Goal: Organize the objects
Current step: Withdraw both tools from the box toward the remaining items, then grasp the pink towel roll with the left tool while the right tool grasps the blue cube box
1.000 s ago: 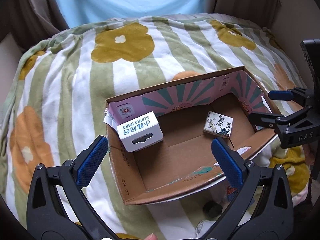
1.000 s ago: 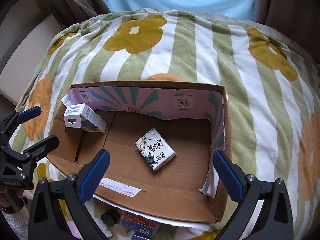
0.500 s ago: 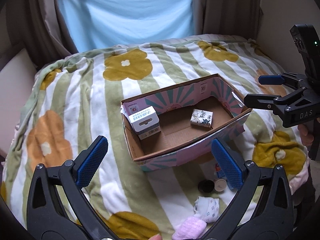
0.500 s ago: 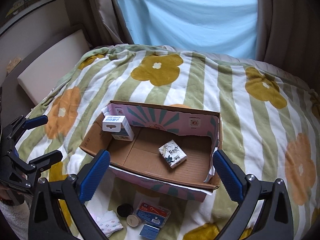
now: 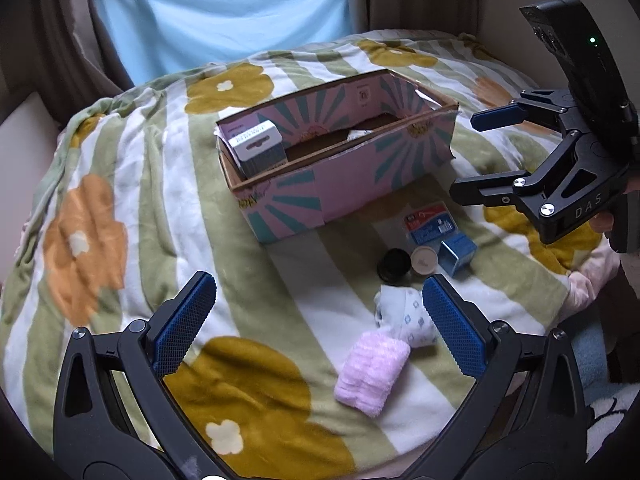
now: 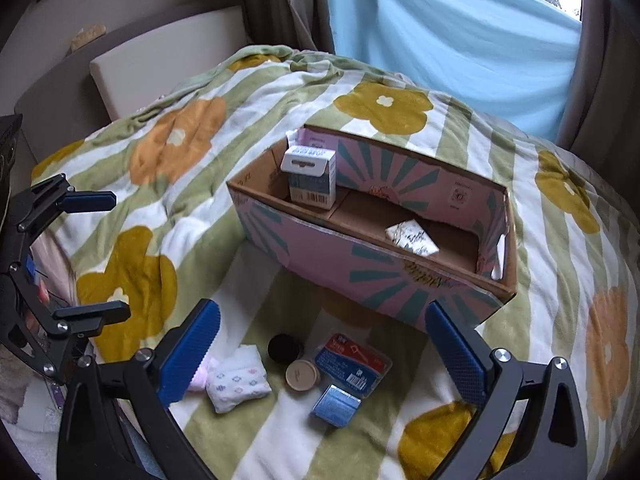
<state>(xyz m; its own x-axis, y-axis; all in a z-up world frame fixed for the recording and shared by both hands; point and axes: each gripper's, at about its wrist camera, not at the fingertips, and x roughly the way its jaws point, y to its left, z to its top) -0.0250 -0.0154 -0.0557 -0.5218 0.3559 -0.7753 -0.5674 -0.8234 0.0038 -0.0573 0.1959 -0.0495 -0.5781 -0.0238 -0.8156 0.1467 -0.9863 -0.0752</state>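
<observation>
A pink and teal cardboard box sits on the flowered blanket. Inside stand a white carton and a patterned white packet. In front of the box lie a black lid, a beige cap, a blue flat pack, a small blue box, a patterned white pouch and a pink cloth. My left gripper and right gripper are open and empty above the blanket.
The blanket covers a rounded bed with edges falling off near both grippers. A light blue curtain and brown drapes hang behind. A beige cushion stands at the far left.
Both grippers have pulled back and lowered away from the box. The small items in front of the box have come into full view. Both stay open.
</observation>
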